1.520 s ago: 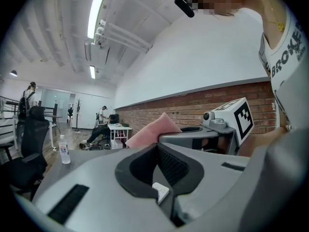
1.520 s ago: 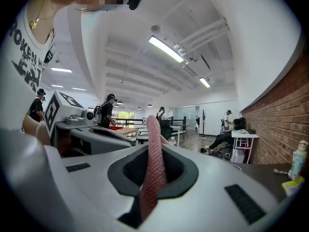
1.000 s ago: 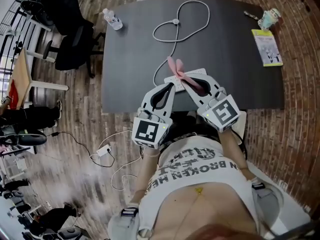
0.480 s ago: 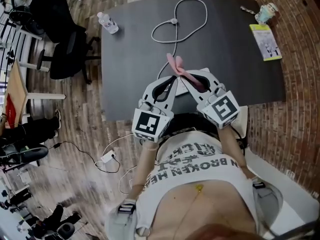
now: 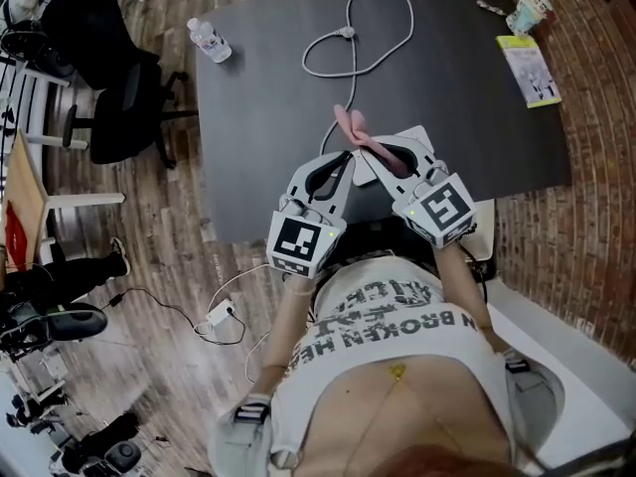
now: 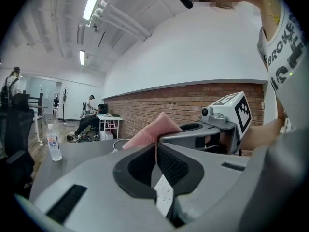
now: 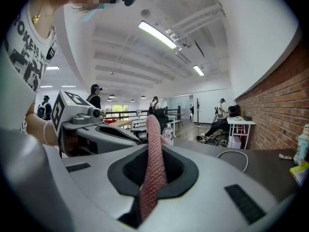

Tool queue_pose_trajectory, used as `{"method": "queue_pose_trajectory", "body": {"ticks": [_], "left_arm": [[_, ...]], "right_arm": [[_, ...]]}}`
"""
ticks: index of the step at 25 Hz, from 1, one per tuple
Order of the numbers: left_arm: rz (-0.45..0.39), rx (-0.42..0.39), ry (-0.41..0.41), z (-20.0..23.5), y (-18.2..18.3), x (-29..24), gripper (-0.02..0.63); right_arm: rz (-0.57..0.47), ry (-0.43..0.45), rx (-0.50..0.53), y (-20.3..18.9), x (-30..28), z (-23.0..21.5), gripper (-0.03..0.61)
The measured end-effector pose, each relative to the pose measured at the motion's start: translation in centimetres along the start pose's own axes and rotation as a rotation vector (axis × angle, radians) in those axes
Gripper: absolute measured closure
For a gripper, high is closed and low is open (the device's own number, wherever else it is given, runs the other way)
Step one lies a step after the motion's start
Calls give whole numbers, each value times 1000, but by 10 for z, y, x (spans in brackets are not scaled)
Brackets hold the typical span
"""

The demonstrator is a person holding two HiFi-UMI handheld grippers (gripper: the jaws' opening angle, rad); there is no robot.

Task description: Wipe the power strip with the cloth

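Both grippers sit at the near edge of the dark table (image 5: 258,117), their tips angled toward each other. The right gripper (image 5: 366,153) (image 7: 155,151) is clamped on the pink cloth (image 5: 349,127) (image 7: 153,129), which runs up between its jaws and sticks out past the tips. The left gripper (image 5: 343,160) (image 6: 156,149) has its jaws pressed together with nothing between them.

The white power strip (image 5: 417,135) lies on the table directly under the two grippers. From the head view they cover most of it, and only its far edge shows. In the left gripper view a narrow slip of its socket face (image 6: 164,196) shows through the gap below the jaws. No view tells whether the cloth or either gripper touches the strip.

The strip's white cable (image 5: 344,34) loops away across the table.

Counted: two grippers, one cloth, one power strip, one cable. Well apart from them are one water bottle (image 5: 211,40) at the far left corner and one yellow booklet (image 5: 528,70) at the far right.
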State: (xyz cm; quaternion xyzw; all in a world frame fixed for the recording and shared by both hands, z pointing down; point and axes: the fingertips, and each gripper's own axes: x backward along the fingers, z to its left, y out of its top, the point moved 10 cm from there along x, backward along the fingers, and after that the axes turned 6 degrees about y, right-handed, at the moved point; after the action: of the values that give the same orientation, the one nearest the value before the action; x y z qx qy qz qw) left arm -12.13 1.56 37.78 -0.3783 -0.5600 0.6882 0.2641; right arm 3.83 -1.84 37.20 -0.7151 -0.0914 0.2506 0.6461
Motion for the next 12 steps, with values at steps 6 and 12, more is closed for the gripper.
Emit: {"method": "queue_pose_trajectory", "body": {"ticks": [6,12], "left_arm": [[26,16,24,2,-11,-5,606],[52,32,69,1,-16,-13,606]], "right_arm": [[10,26,10,-11,-1,-7,561],[50,68,0,-19,-2,-17,561]]}}
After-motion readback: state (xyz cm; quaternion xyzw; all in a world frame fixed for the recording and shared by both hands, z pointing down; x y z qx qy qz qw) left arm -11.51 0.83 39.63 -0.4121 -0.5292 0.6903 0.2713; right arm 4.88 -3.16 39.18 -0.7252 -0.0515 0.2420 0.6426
